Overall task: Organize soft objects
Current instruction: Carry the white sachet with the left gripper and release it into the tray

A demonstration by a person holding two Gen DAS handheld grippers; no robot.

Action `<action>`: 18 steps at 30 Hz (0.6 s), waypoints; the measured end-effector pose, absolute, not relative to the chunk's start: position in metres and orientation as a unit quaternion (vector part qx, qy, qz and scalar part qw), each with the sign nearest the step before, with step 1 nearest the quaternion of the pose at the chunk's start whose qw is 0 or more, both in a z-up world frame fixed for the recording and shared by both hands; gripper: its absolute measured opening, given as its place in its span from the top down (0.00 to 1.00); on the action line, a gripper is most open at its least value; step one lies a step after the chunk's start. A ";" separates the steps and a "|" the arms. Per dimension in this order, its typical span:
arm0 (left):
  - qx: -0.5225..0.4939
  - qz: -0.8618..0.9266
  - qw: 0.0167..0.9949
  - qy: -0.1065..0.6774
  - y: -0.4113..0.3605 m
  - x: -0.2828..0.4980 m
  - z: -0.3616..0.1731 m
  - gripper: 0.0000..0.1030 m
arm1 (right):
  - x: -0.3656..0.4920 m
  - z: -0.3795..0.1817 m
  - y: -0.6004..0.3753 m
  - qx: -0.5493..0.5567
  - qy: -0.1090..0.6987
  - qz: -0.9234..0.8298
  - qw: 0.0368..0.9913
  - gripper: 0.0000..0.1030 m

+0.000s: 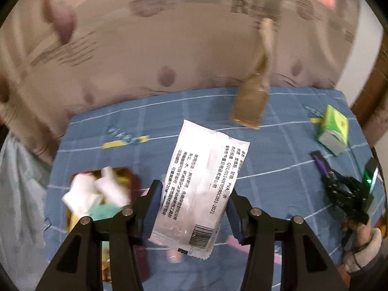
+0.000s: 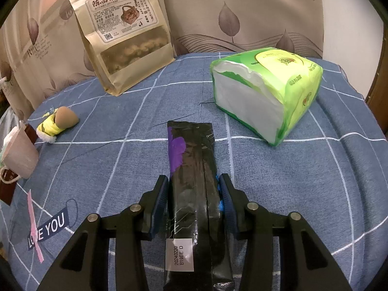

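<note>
My left gripper (image 1: 194,194) is shut on a white plastic pouch (image 1: 201,184) with black print and a barcode, held above the blue checked cloth (image 1: 121,121). My right gripper (image 2: 194,189) is shut on a long black packet (image 2: 194,189) with a purple patch and a white date label, lying along the cloth (image 2: 315,181). In the left wrist view the right gripper (image 1: 349,189) with its black packet shows at the right edge. A green tissue pack (image 2: 264,94) sits ahead right of the right gripper; it also shows small in the left wrist view (image 1: 333,131).
A brown paper snack bag (image 2: 123,36) stands at the back against the curtain; it shows blurred in the left wrist view (image 1: 252,101). A small tan and yellow plush (image 2: 58,123) lies at left. A basket of soft items (image 1: 101,194) sits left of the left gripper.
</note>
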State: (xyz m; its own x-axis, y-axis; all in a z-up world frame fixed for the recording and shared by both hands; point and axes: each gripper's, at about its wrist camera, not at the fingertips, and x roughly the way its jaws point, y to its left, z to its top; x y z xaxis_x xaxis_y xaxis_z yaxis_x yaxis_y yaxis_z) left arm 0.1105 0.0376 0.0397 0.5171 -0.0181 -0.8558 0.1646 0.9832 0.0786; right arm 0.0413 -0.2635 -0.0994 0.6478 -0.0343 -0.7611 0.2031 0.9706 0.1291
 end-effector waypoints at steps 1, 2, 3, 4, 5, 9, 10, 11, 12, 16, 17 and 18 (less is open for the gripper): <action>0.071 -0.042 0.868 0.489 0.048 0.110 0.041 0.50 | 0.041 -0.099 -0.263 0.101 0.415 -0.066 0.902 0.60; 0.069 -0.034 0.869 0.489 0.056 0.109 0.042 0.50 | 0.042 -0.100 -0.263 0.100 0.415 -0.066 0.902 0.60; 0.066 -0.021 0.870 0.488 0.067 0.107 0.044 0.50 | 0.042 -0.100 -0.263 0.100 0.415 -0.066 0.902 0.60; 0.064 -0.010 0.871 0.487 0.077 0.106 0.045 0.50 | 0.042 -0.100 -0.263 0.099 0.415 -0.067 0.902 0.60; 0.063 0.002 0.872 0.486 0.087 0.104 0.046 0.50 | 0.042 -0.100 -0.263 0.099 0.415 -0.067 0.902 0.60; 0.051 0.035 0.871 0.487 0.122 0.099 0.047 0.50 | 0.043 -0.099 -0.263 0.096 0.416 -0.067 0.902 0.60; 0.049 0.043 0.870 0.489 0.130 0.098 0.046 0.50 | 0.043 -0.099 -0.263 0.095 0.416 -0.068 0.902 0.60; 0.047 0.049 0.868 0.492 0.137 0.098 0.044 0.50 | 0.043 -0.100 -0.262 0.094 0.417 -0.068 0.902 0.60; 0.045 0.055 0.866 0.495 0.143 0.097 0.041 0.50 | 0.043 -0.100 -0.262 0.094 0.416 -0.068 0.902 0.60; 0.042 0.073 0.859 0.506 0.164 0.093 0.028 0.50 | 0.043 -0.100 -0.262 0.091 0.417 -0.069 0.902 0.60; 0.041 0.076 0.856 0.509 0.169 0.092 0.023 0.50 | 0.043 -0.100 -0.262 0.089 0.418 -0.070 0.901 0.59; 0.041 0.080 0.855 0.511 0.173 0.091 0.020 0.50 | 0.043 -0.100 -0.261 0.088 0.418 -0.070 0.901 0.59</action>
State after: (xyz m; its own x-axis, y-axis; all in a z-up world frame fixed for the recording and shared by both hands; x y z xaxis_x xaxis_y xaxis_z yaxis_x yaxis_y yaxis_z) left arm 0.0912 0.1727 0.0204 0.4653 0.1781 -0.8671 -0.0943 0.9839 0.1515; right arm 0.0432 -0.2612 -0.0997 0.6405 -0.0525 -0.7661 0.1992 0.9749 0.0997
